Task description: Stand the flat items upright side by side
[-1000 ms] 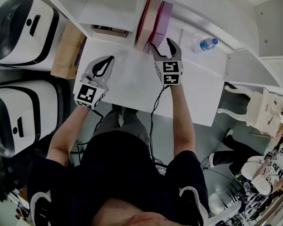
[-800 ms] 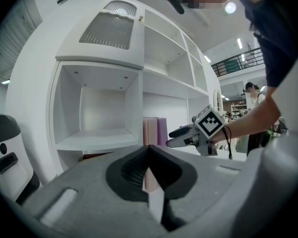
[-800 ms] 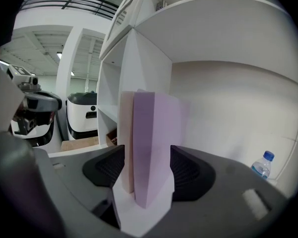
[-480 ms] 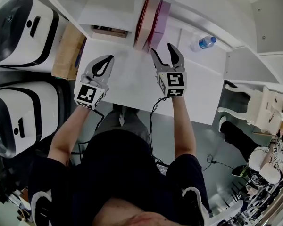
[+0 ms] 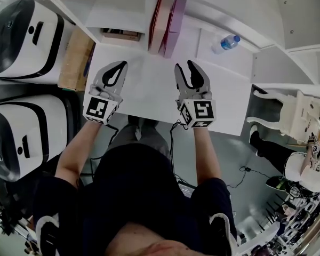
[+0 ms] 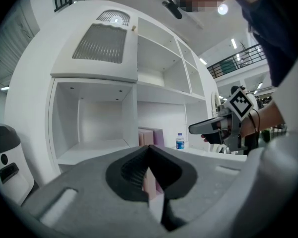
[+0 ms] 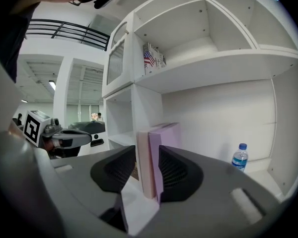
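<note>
Two flat book-like items, one pale pink (image 5: 157, 18) and one purple (image 5: 172, 19), stand upright side by side at the back of the white desk (image 5: 144, 97), against a shelf divider. My right gripper (image 5: 184, 66) hovers over the desk, short of them. Its jaws have just been closing and stand partly open with nothing between them. Along the right gripper view the two items (image 7: 156, 155) show beyond my right gripper (image 7: 148, 157). My left gripper (image 5: 122, 64) is shut and empty over the desk's left half. In the left gripper view the items (image 6: 153, 135) show past my left gripper (image 6: 149, 148).
A water bottle (image 5: 225, 42) stands at the desk's back right. A brown item (image 5: 120, 34) lies in the left shelf compartment. A cardboard box (image 5: 74, 57) and white machines (image 5: 21, 36) sit left of the desk, a white chair (image 5: 280, 119) to its right.
My right gripper has drawn back from the upright items toward the person, and its jaws have narrowed. The items stay standing. The left gripper has hardly shifted.
</note>
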`<state>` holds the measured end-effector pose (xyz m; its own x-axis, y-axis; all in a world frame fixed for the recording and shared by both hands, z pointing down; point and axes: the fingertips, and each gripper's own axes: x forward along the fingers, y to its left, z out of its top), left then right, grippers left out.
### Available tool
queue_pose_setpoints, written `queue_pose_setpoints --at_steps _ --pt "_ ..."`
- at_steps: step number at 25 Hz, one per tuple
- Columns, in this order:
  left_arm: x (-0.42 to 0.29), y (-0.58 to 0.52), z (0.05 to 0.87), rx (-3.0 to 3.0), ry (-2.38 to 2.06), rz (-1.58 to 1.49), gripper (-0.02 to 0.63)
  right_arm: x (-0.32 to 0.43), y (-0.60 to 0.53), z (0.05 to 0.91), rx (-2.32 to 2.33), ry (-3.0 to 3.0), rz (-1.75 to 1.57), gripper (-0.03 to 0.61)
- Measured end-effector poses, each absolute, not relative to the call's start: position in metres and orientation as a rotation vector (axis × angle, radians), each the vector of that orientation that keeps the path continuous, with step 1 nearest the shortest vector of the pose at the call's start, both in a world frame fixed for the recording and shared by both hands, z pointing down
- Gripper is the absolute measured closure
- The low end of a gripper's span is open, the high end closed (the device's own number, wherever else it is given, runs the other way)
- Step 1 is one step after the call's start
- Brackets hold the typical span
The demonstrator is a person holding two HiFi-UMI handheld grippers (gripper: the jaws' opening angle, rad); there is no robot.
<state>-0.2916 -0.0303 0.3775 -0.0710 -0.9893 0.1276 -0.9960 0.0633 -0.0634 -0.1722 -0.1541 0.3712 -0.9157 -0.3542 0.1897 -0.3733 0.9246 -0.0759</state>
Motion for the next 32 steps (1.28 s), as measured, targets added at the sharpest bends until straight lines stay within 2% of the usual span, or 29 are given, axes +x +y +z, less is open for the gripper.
queue_pose_setpoints --at_steps 2,15,32 --pt "-0.288 -0.029 0.374 2.115 -2.251 0.206 0.612 -0.161 -0.150 0.365 0.593 -2.920 0.154 0.472" --pt "-0.261 -0.022 0.343 2.200 -2.268 0.131 0.612 -0.103 -0.132 0.353 0.777 -2.866 0.114 0.572" --pt "-0.249 0.003 0.340 2.180 -2.326 0.193 0.612 -0.067 -0.114 0.362 0.910 -2.747 0.100 0.579"
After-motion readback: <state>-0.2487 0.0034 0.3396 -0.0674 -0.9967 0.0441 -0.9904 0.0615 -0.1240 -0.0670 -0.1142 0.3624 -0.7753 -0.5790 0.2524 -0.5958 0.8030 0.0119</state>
